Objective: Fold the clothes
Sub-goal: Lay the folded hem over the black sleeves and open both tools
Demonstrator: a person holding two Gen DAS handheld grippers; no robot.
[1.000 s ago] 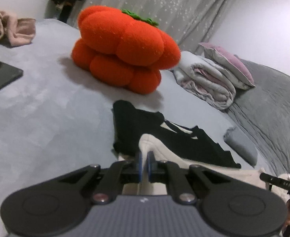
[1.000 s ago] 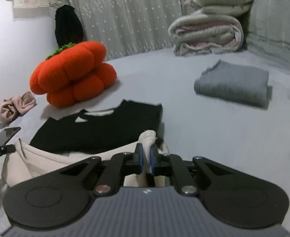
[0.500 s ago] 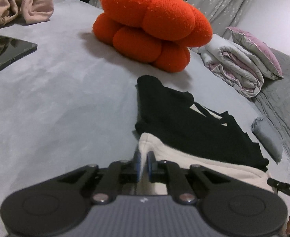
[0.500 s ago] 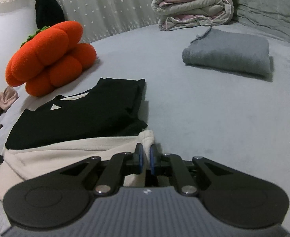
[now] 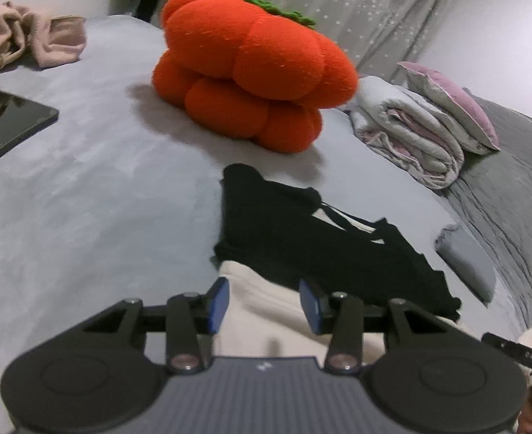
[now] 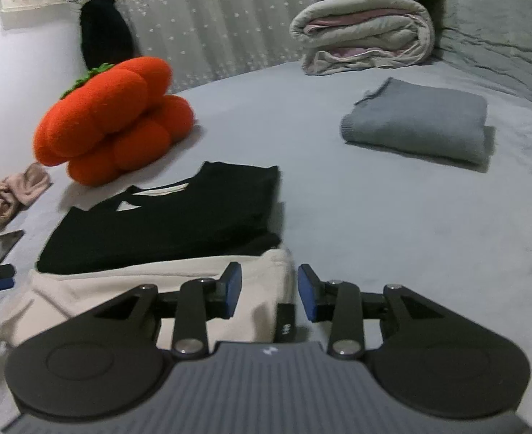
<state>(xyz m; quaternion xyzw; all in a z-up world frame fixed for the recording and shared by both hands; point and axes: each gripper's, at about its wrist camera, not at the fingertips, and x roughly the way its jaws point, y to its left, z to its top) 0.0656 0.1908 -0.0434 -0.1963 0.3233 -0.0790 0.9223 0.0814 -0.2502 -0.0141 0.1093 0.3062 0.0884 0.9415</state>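
Both the left claw [image 5: 264,303] and right claw [image 6: 269,293] gape wide, gripping nothing, over the near cream garment [image 6: 157,289], which the black top [image 6: 172,224] overlaps on the bed [image 6: 392,224].

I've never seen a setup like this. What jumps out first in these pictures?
The bright orange pumpkin-shaped plush cushion dominates, sitting on the grey bed near the curtain. In front of it lies a garment in black and cream, with the left tool and right tool both open at its cream edge. A folded grey sweater rests off to the right.
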